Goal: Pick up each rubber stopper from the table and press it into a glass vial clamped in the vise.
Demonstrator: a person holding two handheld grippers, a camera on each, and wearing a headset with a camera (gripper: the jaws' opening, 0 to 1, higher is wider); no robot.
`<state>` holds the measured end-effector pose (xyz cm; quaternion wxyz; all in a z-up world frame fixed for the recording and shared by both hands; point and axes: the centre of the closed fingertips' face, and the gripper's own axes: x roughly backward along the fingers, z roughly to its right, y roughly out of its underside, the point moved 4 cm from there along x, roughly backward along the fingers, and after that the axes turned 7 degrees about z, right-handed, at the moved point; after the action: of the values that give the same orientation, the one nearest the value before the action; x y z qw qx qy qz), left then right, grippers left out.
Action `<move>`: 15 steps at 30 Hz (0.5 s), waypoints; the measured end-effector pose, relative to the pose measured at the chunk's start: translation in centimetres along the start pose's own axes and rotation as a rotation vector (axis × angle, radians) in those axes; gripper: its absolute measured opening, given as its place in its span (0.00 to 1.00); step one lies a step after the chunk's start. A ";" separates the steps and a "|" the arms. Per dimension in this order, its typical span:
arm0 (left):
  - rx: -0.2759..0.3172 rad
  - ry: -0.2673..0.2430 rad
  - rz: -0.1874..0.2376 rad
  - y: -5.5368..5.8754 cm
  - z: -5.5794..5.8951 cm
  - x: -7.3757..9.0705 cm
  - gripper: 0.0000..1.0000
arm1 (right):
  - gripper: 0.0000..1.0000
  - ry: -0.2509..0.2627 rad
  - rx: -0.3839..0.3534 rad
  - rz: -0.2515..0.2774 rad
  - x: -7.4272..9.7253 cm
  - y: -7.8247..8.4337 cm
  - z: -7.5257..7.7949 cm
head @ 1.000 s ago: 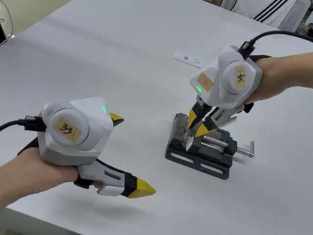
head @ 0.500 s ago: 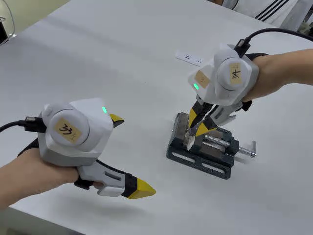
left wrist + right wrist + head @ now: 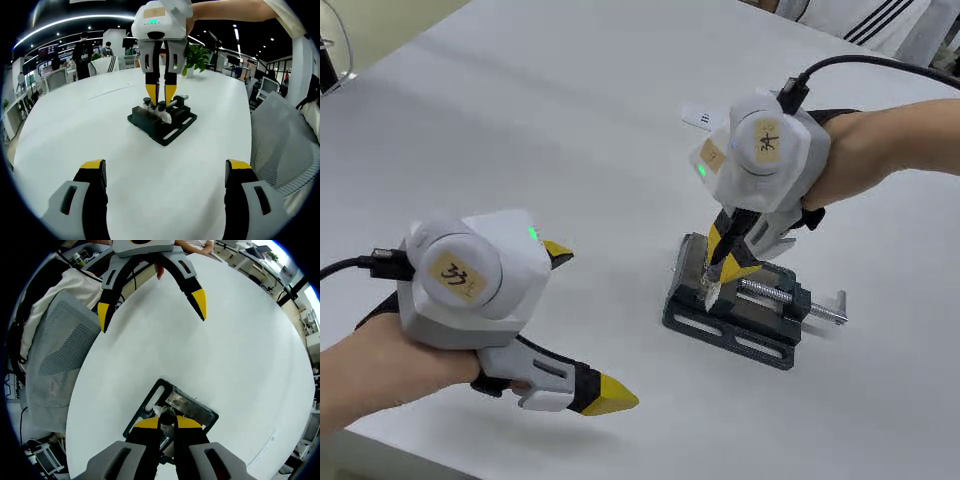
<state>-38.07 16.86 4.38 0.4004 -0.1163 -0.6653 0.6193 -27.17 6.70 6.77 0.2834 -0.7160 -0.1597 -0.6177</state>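
Right gripper (image 3: 167,424) — jaws nearly together, pinching a small dark round rubber stopper (image 3: 167,415). I hold it directly over the black metal bench vise (image 3: 152,399), which stands on the white tabletop (image 3: 570,130), in from its near edge. A clear glass vial (image 3: 164,115) sits clamped in the vise, under the gripper's yellow tips.

Left gripper (image 3: 165,167) — jaws spread wide, empty, hovering nearer that edge.

Assessment: pick-up is done and pressing is in hand. I cannot confirm the stopper is seated. Whether more vials or stoppers remain, I cannot tell.
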 end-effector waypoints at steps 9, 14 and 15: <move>-0.001 0.008 0.000 0.0 0.1 -0.3 0.99 | 0.03 0.005 -0.151 -0.005 -0.1 0.0 0.2; 0.003 0.010 -0.001 0.0 0.2 -0.4 0.99 | 0.03 -0.002 -0.196 -0.024 -0.1 -0.2 -0.2; 0.001 0.011 -0.001 0.0 0.3 -0.4 0.99 | 0.03 -0.002 -0.196 -0.026 -0.1 -0.1 -0.3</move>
<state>-37.98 16.40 4.23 0.4045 -0.1193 -0.6626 0.6190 -27.46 6.66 6.75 0.2036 -0.7389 -0.1079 -0.6332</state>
